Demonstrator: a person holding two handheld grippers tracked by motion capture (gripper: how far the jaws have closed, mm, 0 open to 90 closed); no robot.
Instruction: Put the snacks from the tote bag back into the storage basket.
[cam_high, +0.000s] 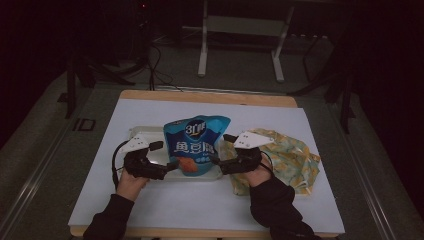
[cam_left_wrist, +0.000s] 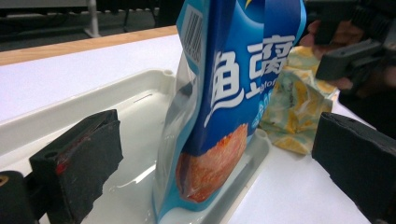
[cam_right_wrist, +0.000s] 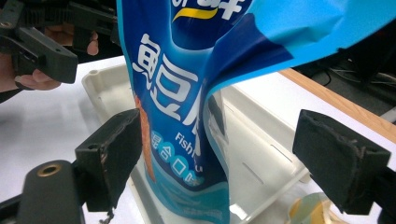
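A blue snack pouch (cam_high: 196, 142) with white lettering stands upright in a shallow white tray (cam_high: 145, 129) at the middle of the table. My left gripper (cam_high: 164, 158) is at the pouch's left edge, open, its jaws wide on either side of the pouch (cam_left_wrist: 229, 107) and not touching it. My right gripper (cam_high: 223, 150) is at the pouch's right edge, also open, with the pouch (cam_right_wrist: 187, 121) between its spread jaws. The tray (cam_left_wrist: 140, 93) holds nothing else that I can see. The pouch's top flops over towards the right gripper.
A crumpled yellow patterned bag (cam_high: 290, 156) lies on the white table cover (cam_high: 200, 205) just right of the tray, under my right hand. The bag (cam_left_wrist: 299, 107) touches the tray's corner. The wooden table edge (cam_high: 210, 96) runs along the far side, with metal stand legs beyond.
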